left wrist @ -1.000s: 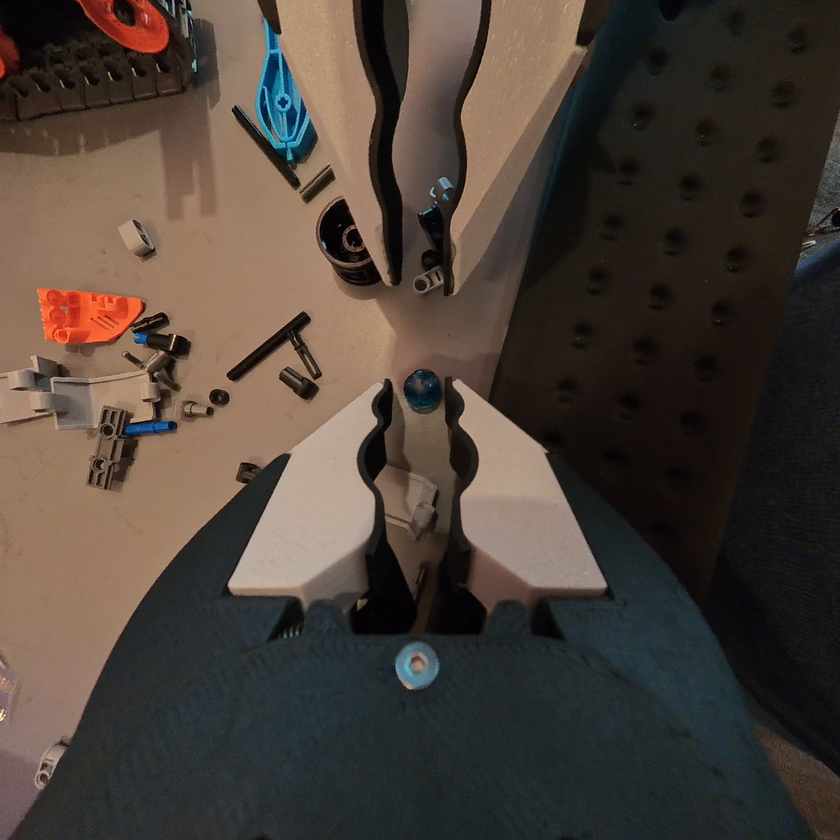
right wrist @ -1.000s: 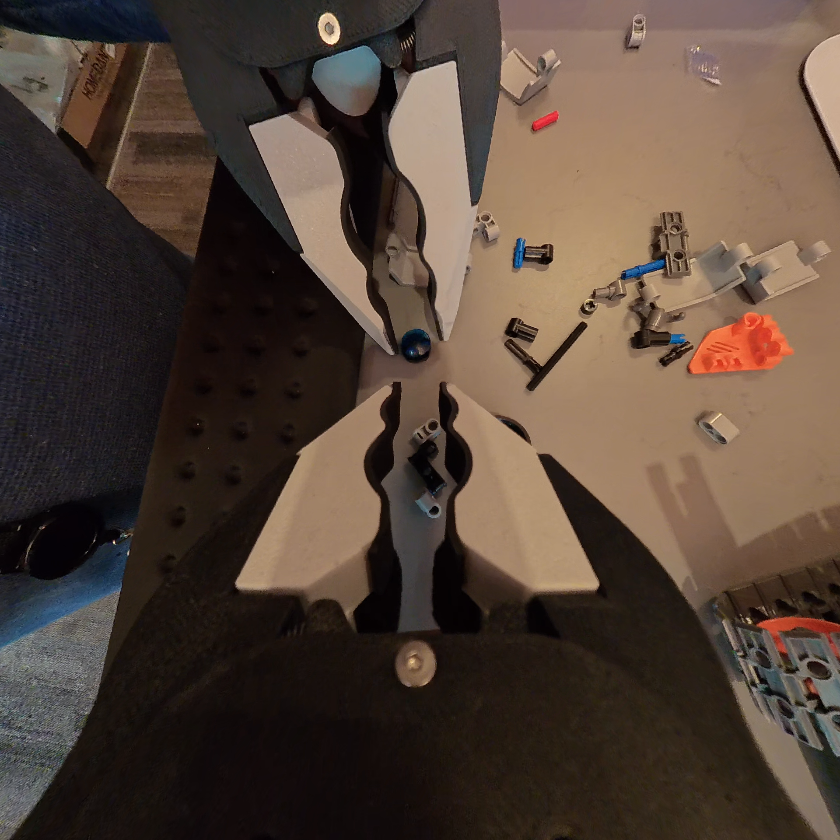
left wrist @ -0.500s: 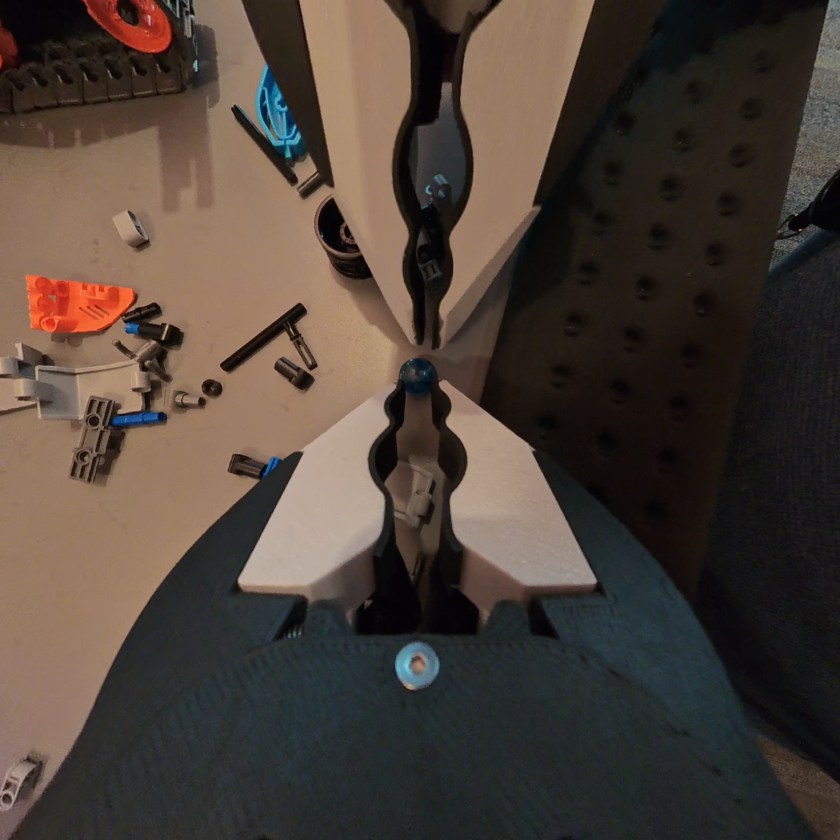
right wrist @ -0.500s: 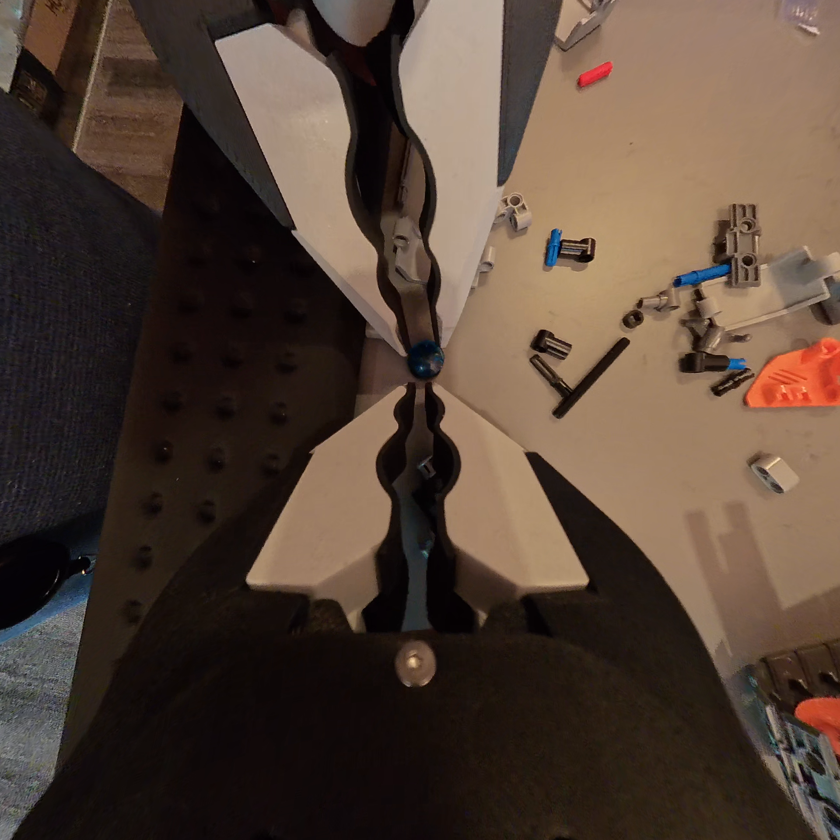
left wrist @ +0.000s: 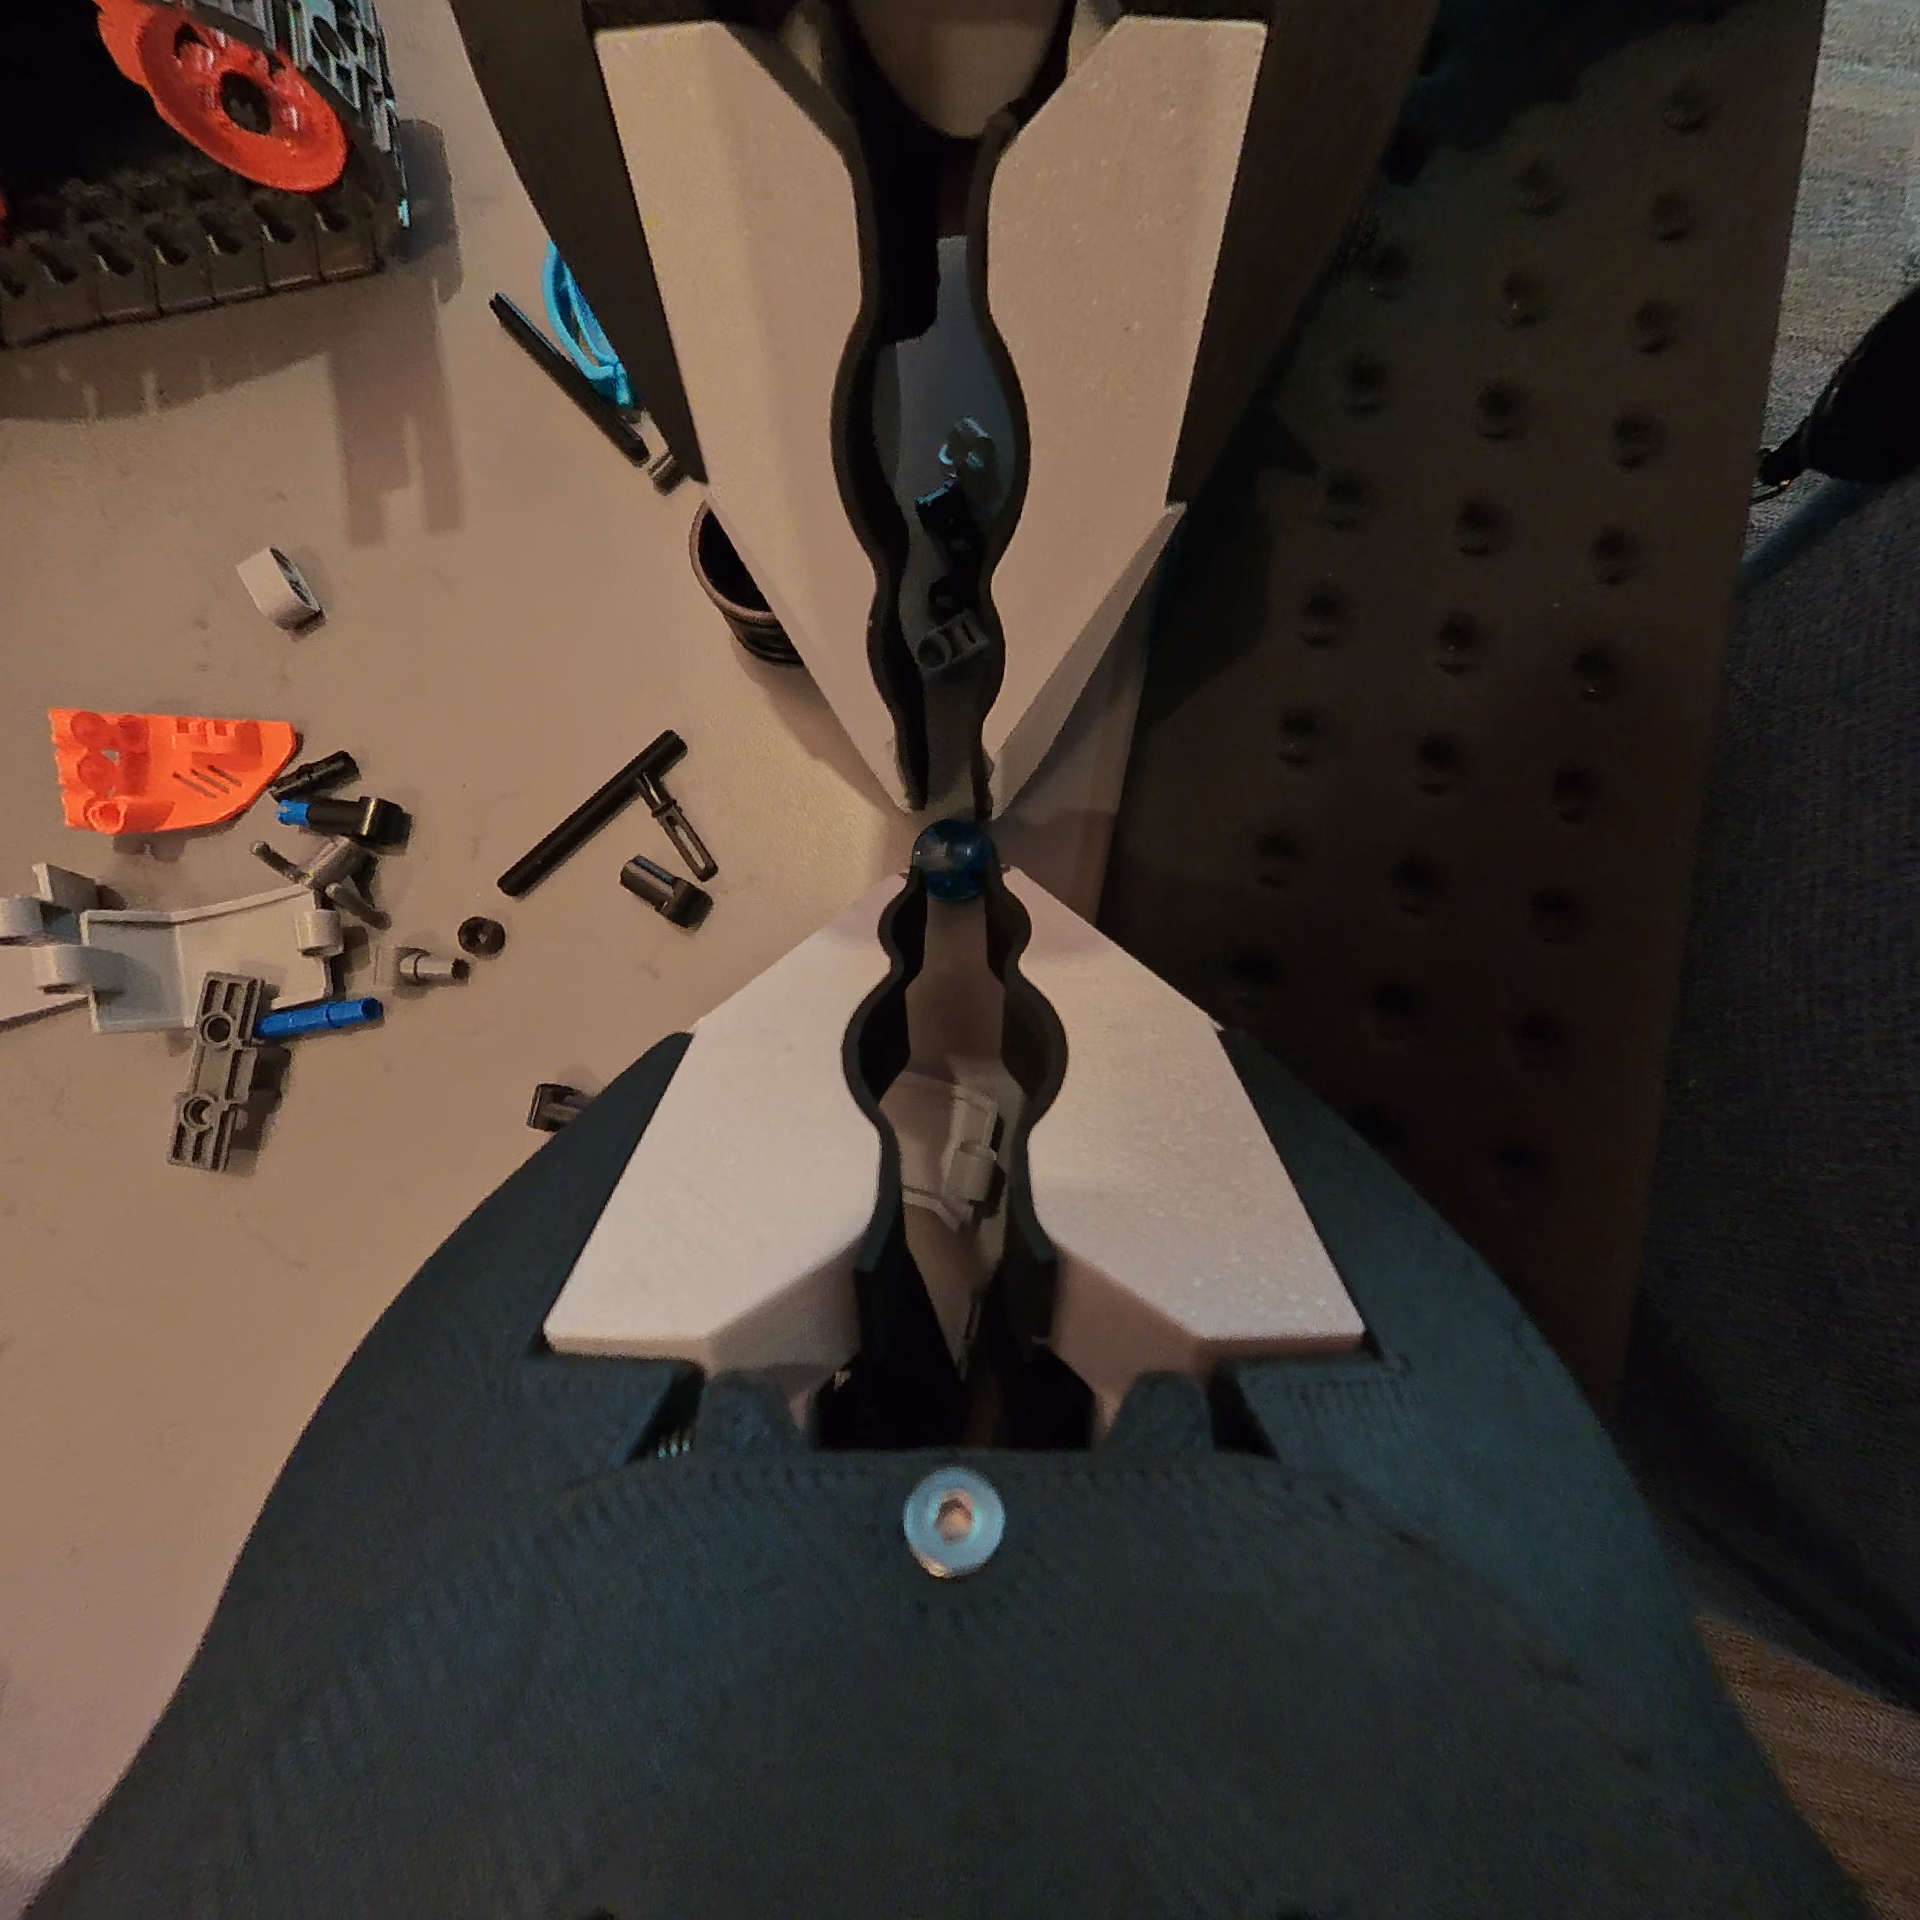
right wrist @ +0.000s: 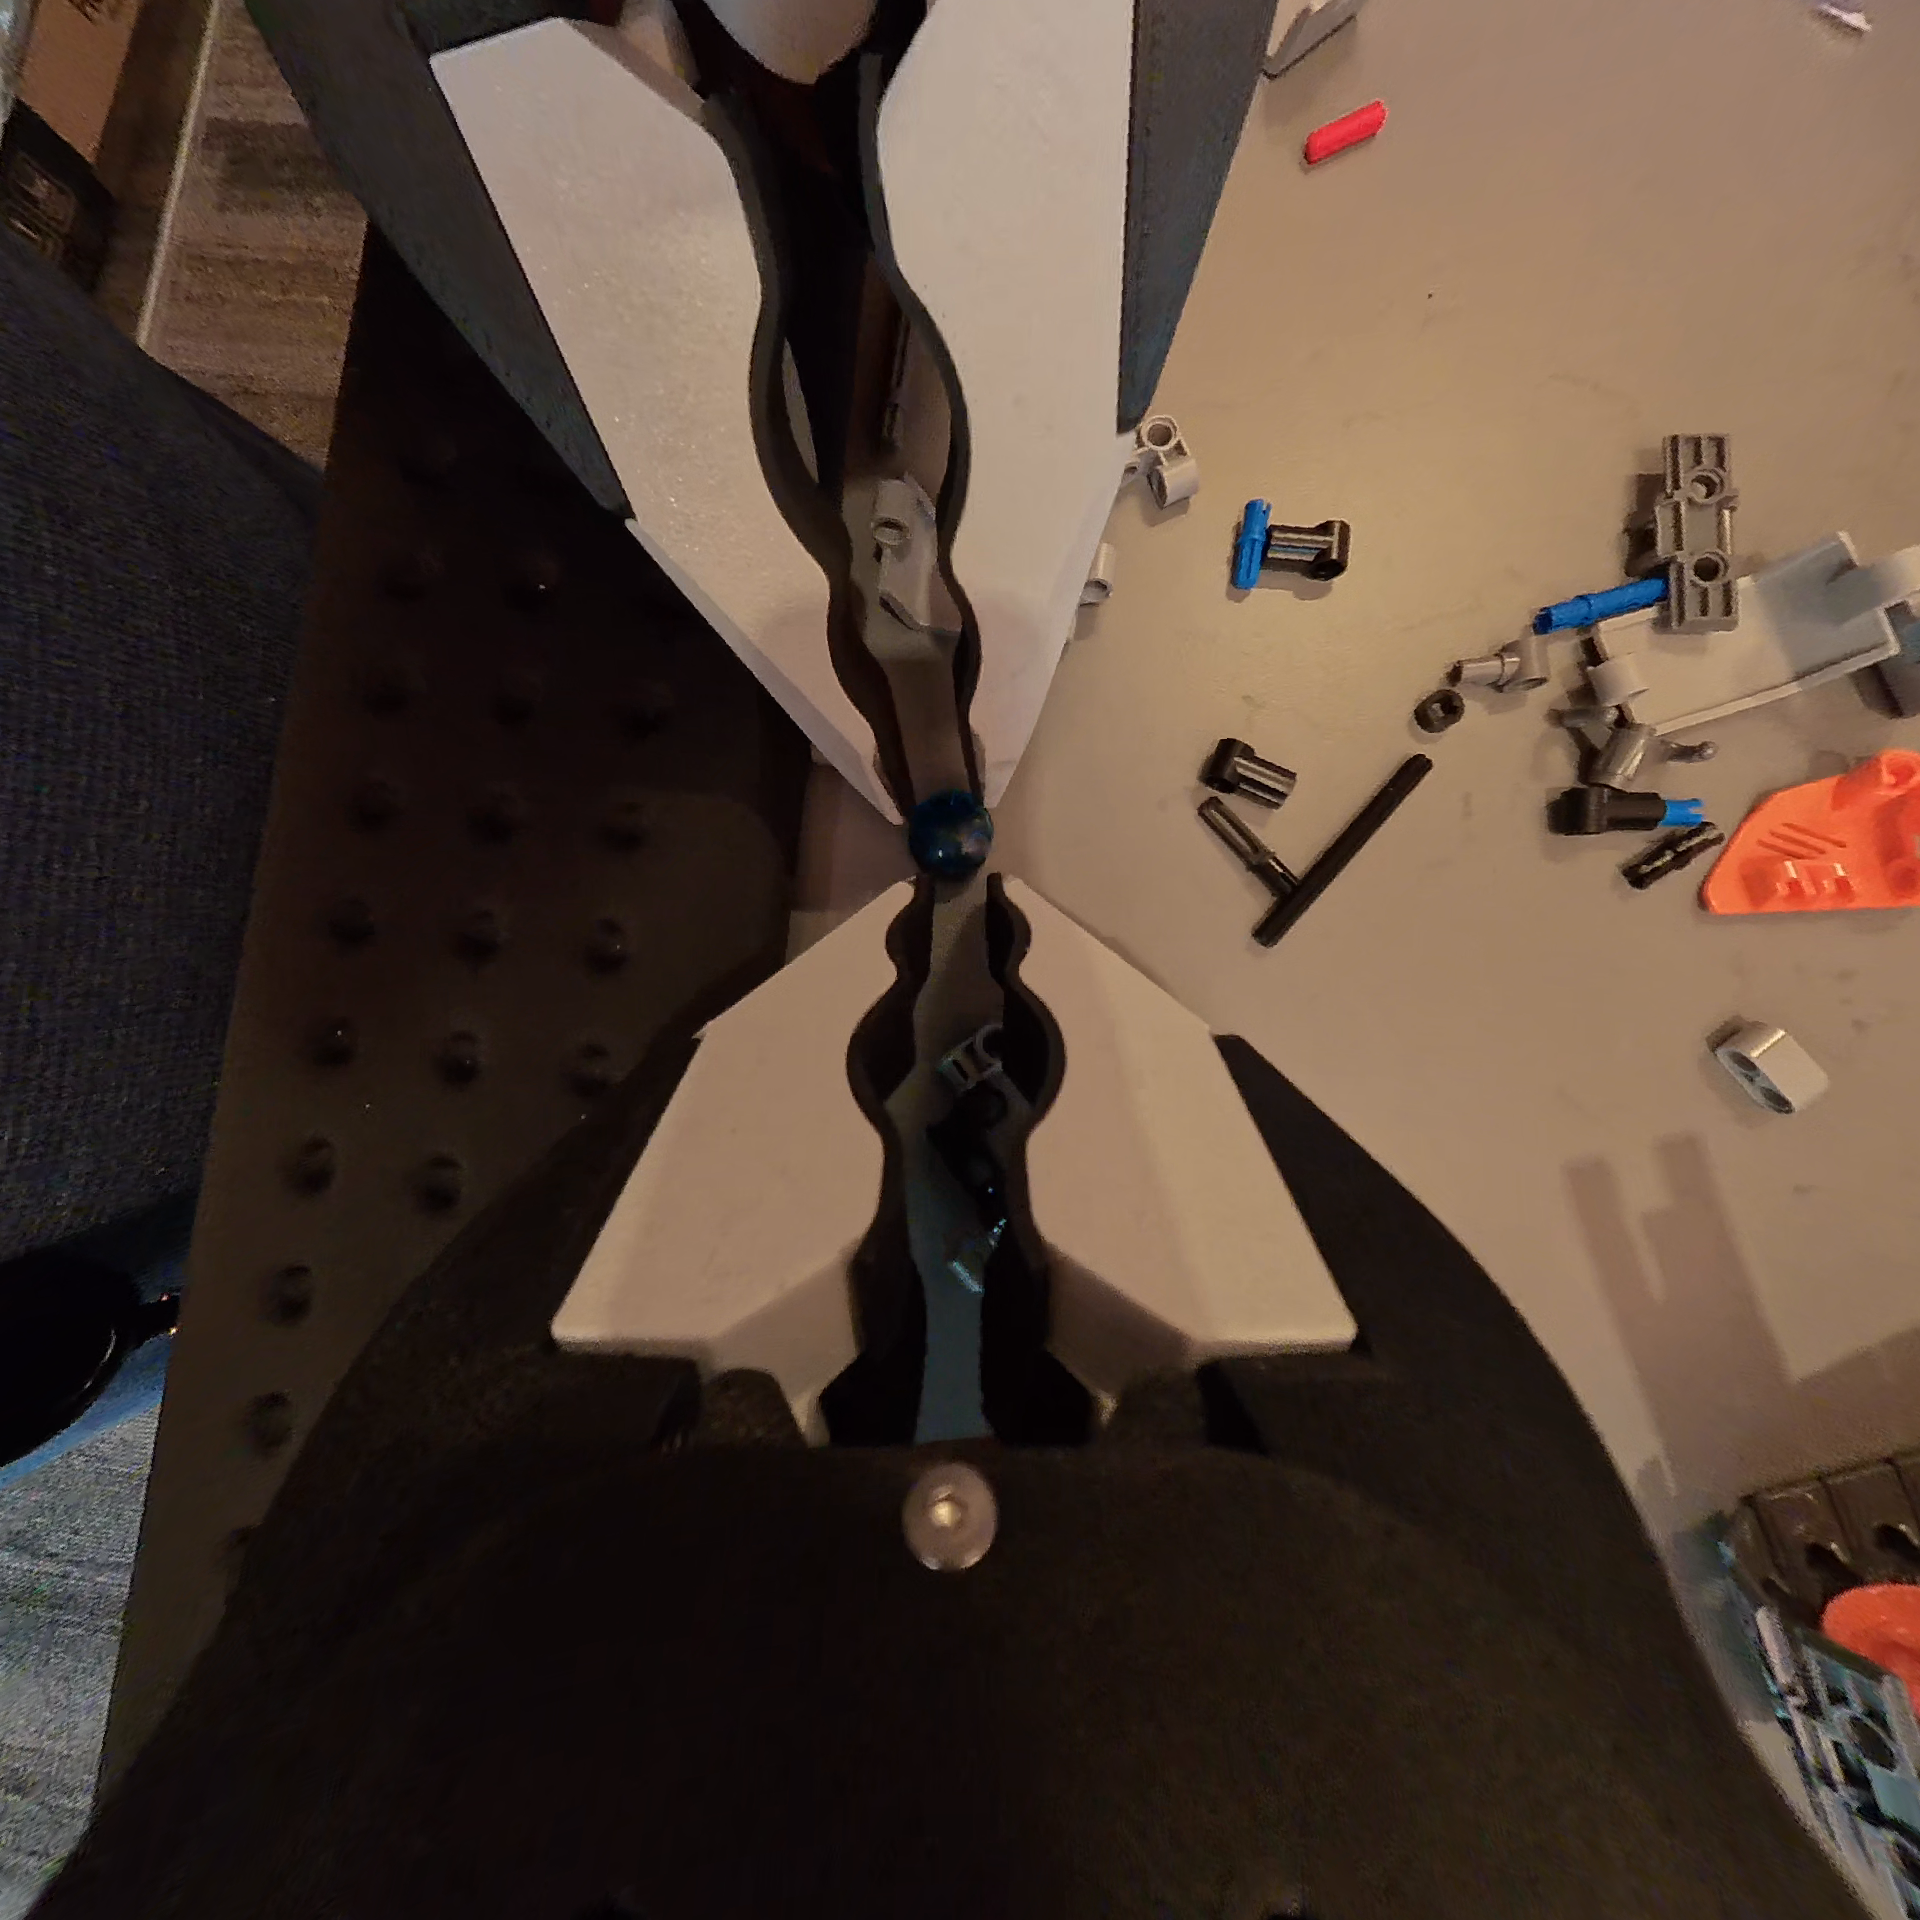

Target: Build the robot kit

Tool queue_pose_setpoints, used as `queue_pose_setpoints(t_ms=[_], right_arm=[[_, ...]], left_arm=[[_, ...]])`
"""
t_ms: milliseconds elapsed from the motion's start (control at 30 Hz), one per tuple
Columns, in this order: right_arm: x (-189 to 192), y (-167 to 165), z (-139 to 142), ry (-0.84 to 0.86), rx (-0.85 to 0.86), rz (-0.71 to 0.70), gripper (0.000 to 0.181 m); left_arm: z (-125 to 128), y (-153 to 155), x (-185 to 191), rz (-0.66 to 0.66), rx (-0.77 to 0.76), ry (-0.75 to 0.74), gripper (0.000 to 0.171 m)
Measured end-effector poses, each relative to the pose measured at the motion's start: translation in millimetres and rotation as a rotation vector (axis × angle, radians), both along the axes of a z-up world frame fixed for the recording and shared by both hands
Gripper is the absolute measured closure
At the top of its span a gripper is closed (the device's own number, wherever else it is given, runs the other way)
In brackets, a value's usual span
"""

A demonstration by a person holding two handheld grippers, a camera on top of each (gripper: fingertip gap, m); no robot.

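Blue bead [left wrist: 951, 871]: pinched at the very tips of the left gripper [left wrist: 951, 899], just above the table's near edge.
Left gripper: clamped on the bead, white fingers drawn in to a narrow wavy slot.
Right gripper [right wrist: 951, 883]: nose to nose with the left, its tips just short of the bead; jaws a slit apart, gripping nothing.
Under the fingers: a grey clip [left wrist: 966, 1153] lies on the table below the left pair, a black-and-grey connector [right wrist: 977, 1132] below the right.
Table [left wrist: 312, 1299]: pale grey, strewn with small building parts.
Nearby parts: a black axle [left wrist: 592, 814] just beside the tips; a black wheel [left wrist: 738, 592] half hidden behind the right gripper.
Farther out: an orange panel [left wrist: 166, 769], a grey frame [left wrist: 156, 956] and a tracked model [left wrist: 239, 104] with an orange wheel at the far corner.
Table edge: a dark studded board [left wrist: 1455, 727] runs alongside.
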State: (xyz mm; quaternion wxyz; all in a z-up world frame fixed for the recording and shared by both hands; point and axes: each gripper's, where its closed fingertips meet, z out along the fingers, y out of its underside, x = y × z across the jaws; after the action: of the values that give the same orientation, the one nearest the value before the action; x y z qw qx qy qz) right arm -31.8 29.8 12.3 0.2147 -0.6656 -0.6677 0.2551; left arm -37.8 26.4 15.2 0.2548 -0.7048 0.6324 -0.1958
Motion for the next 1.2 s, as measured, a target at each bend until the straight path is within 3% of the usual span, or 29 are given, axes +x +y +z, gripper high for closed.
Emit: queue_pose_setpoints(t_ms=[333, 1200], right_arm=[[1.3, -1.0, 3.4, 0.019, 0.015, 0.014, 0.167], [0.4, -3.3, 2.2, 0.014, 0.086, 0.030, 0.172]], left_arm=[[-0.3, -0.3, 1.8, -0.029, -0.003, -0.004, 0.162], [-0.9, -1.0, 7.6, -0.084, -0.011, -0.048, 0.162]])
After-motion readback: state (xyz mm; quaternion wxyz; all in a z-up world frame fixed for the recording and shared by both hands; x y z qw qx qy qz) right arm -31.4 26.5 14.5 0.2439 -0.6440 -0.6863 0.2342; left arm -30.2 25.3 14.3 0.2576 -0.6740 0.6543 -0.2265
